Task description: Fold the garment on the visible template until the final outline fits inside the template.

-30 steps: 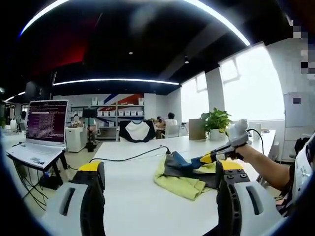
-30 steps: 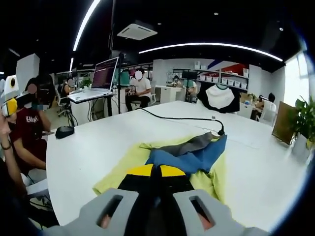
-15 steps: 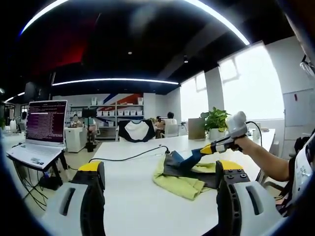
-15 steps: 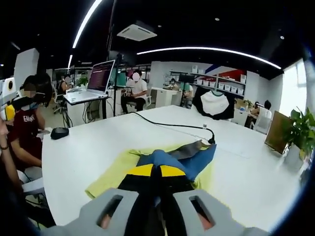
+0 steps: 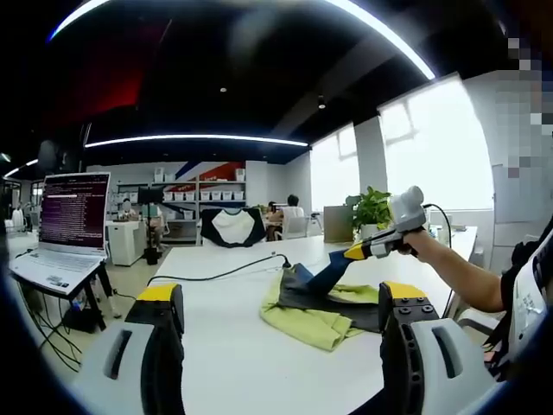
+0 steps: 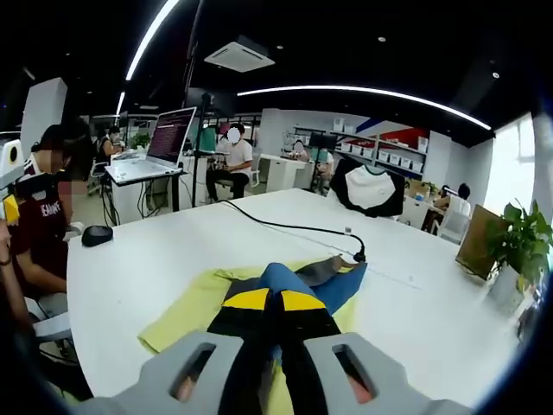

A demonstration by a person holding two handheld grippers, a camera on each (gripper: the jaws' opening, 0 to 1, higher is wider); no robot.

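A blue and grey garment (image 5: 302,292) lies bunched on a yellow-green template (image 5: 304,323) on the white table (image 5: 226,350). My right gripper (image 5: 352,252) comes in from the right, shut on a blue part of the garment and holding it up off the table. In the right gripper view its jaws (image 6: 270,299) are pressed together on the blue fabric, with the garment (image 6: 335,282) and the template (image 6: 186,311) spread beyond them. My left gripper (image 5: 281,292) hangs open in front of the pile, apart from it, nothing between its jaws.
A black cable (image 6: 285,226) runs across the table behind the garment. A laptop (image 5: 73,216) stands on a stand off the table's left end. A mouse (image 6: 97,234) lies near the table edge by a seated person (image 6: 43,229). A potted plant (image 5: 370,212) stands at the far side.
My right gripper has risen, lifting the blue fabric higher off the template. The left gripper has stayed open and almost still.
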